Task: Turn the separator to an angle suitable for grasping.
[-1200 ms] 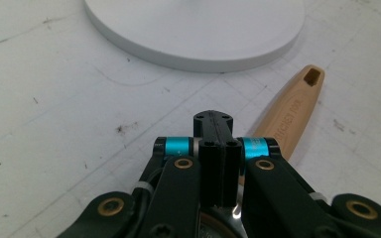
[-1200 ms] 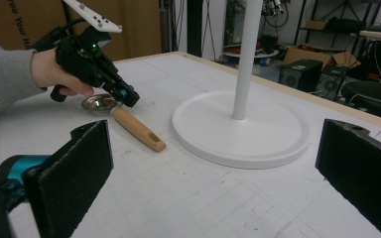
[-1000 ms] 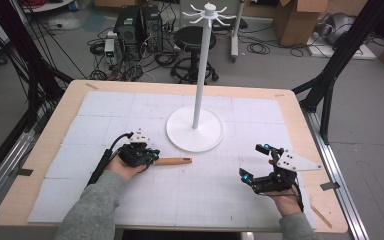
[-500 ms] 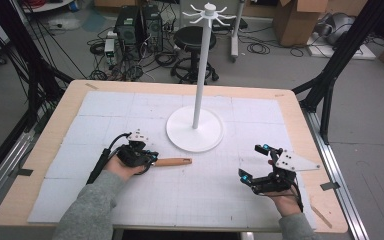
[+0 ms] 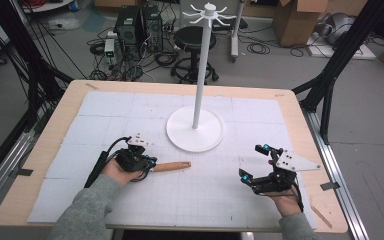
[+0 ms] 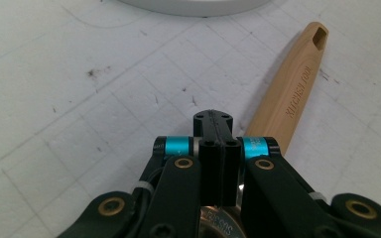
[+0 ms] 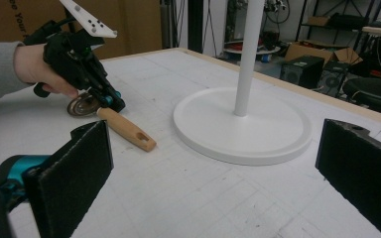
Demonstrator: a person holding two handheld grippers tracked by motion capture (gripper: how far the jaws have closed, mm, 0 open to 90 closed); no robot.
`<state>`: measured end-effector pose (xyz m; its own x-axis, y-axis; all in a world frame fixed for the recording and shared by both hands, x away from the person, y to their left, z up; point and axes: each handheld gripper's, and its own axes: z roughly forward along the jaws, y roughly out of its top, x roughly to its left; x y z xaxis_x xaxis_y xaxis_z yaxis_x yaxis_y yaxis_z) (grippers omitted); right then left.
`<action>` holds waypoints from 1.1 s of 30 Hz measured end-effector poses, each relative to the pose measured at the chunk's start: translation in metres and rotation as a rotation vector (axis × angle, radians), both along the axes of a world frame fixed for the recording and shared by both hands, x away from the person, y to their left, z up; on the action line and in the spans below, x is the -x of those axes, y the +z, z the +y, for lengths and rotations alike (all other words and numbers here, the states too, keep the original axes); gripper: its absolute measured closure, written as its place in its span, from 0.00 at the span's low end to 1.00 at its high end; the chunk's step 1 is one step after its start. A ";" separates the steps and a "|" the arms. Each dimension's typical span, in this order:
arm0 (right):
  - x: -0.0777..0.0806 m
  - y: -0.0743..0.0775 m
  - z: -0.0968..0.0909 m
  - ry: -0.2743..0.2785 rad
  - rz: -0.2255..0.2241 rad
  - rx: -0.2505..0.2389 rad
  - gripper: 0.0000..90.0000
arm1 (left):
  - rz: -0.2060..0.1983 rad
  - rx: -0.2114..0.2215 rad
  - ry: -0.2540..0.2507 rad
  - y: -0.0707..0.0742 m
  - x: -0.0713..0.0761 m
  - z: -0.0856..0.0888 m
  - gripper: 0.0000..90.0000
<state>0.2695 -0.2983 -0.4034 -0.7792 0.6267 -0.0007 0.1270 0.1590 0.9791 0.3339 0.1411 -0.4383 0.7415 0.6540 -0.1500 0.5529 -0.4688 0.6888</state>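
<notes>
A pizza cutter with a wooden handle lies flat on the white mat, its metal wheel toward the person's left hand. My left gripper points down at the spot where wheel and handle meet. Its jaws are pressed together, and I cannot tell whether they pinch the cutter's neck. My right gripper rests at the front right with its pads wide apart and nothing between them.
A white stand with a round base, a tall pole and hooks at the top rises mid-table, just beyond the cutter. The wooden table edge frames the mat. Chairs, boxes and cables lie on the floor behind.
</notes>
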 end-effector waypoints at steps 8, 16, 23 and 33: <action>0.001 0.000 -0.001 -0.001 0.003 -0.003 0.01 | 0.010 -0.020 -0.015 0.002 0.007 -0.002 1.00; 0.001 0.000 -0.001 -0.002 0.007 -0.004 0.01 | 0.016 -0.042 -0.031 0.004 0.017 -0.003 1.00; 0.001 0.000 -0.001 -0.003 0.004 0.002 0.01 | 0.017 0.029 -0.021 -0.002 0.025 0.006 1.00; 0.001 -0.001 0.001 0.001 0.011 0.009 0.01 | -0.030 0.019 -0.029 -0.003 0.024 0.004 1.00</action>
<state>0.2688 -0.2973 -0.4044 -0.7799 0.6260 0.0019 0.1373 0.1681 0.9762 0.3099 0.1446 -0.4411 0.7644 0.6296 -0.1392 0.5181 -0.4712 0.7138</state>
